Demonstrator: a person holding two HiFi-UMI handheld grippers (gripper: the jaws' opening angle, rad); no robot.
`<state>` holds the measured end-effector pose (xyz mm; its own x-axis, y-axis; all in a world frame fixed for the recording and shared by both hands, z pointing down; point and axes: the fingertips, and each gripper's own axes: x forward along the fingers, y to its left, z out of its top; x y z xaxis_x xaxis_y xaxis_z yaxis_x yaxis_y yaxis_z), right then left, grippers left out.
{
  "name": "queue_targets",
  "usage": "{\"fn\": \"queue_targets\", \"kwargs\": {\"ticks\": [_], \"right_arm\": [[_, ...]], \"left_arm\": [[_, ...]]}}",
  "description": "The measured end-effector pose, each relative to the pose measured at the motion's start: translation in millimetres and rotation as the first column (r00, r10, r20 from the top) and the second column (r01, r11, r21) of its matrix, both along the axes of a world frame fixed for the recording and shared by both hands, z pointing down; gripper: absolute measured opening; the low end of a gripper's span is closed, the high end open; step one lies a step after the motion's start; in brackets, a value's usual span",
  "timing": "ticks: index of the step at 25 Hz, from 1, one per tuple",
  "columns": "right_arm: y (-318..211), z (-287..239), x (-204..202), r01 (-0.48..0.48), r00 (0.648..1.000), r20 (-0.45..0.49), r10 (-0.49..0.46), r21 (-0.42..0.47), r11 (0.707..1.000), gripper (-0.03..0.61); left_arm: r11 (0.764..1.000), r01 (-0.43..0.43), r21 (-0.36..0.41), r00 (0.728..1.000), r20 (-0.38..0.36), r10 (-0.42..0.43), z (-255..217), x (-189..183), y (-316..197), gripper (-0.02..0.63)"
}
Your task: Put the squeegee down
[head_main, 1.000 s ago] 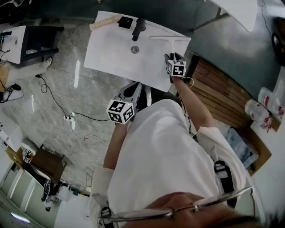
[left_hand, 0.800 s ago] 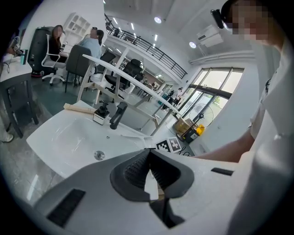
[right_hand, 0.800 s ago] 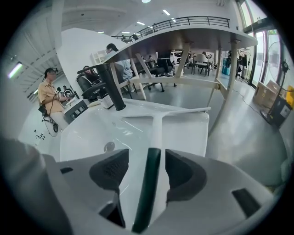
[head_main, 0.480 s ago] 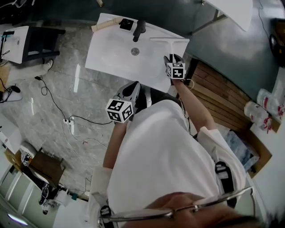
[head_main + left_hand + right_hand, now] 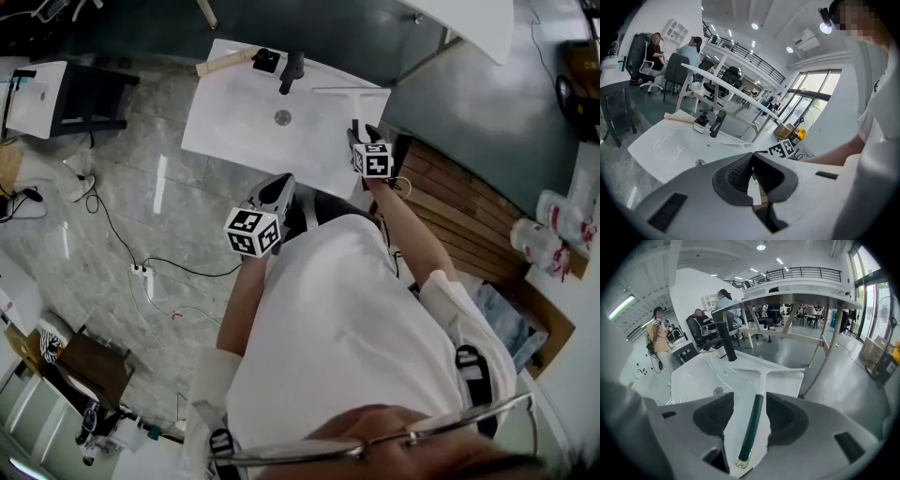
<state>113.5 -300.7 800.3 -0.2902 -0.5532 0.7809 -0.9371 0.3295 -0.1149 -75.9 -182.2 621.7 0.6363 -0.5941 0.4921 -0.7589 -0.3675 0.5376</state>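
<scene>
The squeegee (image 5: pixel 751 427) lies flat on the right rim of the white sink (image 5: pixel 234 112), dark handle towards me, white blade (image 5: pixel 347 91) at the far edge. My right gripper (image 5: pixel 751 399) hangs just above the handle with a jaw on each side; the jaws are closing, and both pads stand clear of the handle. In the head view the right gripper (image 5: pixel 361 129) is at the sink's right corner. My left gripper (image 5: pixel 281 186) is below the sink's near edge, and its fingertips (image 5: pixel 749 158) meet with nothing between them.
A black faucet (image 5: pixel 292 66), a small black box (image 5: pixel 265 60) and a pale wooden stick (image 5: pixel 223 62) sit along the sink's back edge. A slatted wooden panel (image 5: pixel 459 216) lies to the right. Cables (image 5: pixel 141 272) trail on the floor at left. People sit at desks beyond.
My right gripper has lifted a little off the squeegee, which stays on the sink rim. The left gripper has hardly moved.
</scene>
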Motion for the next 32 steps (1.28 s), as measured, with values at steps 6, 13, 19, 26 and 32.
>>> {"fn": "queue_targets", "kwargs": {"ticks": [6,13,19,26,32], "right_arm": [[12,-29,0,0.011,1.000,0.017,-0.011,0.026,1.000,0.197],[28,-58,1,0.006,0.999,0.042,-0.008,0.062,0.998,0.165],[41,-89,6,-0.030,0.997,0.077,0.023,0.094,0.995,0.103],[55,-133,11,-0.070,0.988,0.148,0.050,0.139,0.988,0.062],[63,-158,3,-0.065,0.978,0.205,0.031,0.160,0.985,0.034]], "left_arm": [[1.000,-0.001,0.005,1.000,0.004,0.001,0,-7,7,0.005],[1.000,-0.023,0.022,1.000,0.012,0.022,0,-11,16,0.005],[0.999,-0.022,0.038,1.000,0.007,0.022,-4,-15,17,0.005],[0.996,-0.051,0.079,0.997,0.066,0.046,-8,-16,19,0.005],[0.993,-0.061,0.097,0.996,0.073,0.054,-14,-15,17,0.005]]}}
